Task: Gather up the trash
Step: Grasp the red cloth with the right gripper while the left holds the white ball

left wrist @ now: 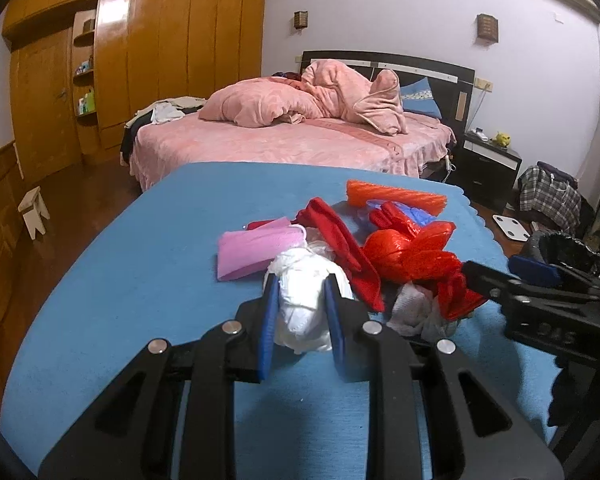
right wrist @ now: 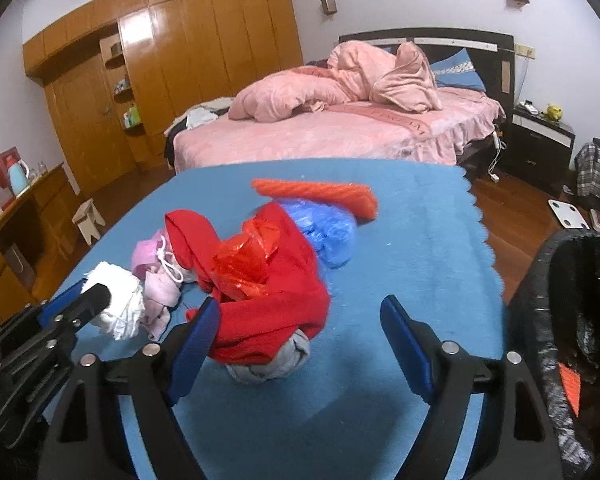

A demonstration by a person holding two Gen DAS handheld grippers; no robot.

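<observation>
Left gripper (left wrist: 302, 300) pinching crumpled white tissue wad (left wrist: 306, 296); fuzzy blue cloth (left wrist: 140, 280) beneath.

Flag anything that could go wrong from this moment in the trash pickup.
1. The left claw pinches a soft white crumpled wad; it may slip out or snag the pink mask beside it.
2. The bin stands off the table's right edge, so the wad must cross the pile and the open right claw, risking a collision or drop.

trash bin (right wrist: 540, 320): cut off at right edge | grey wad (right wrist: 268, 368): half under red cloth (right wrist: 268, 312)
</observation>
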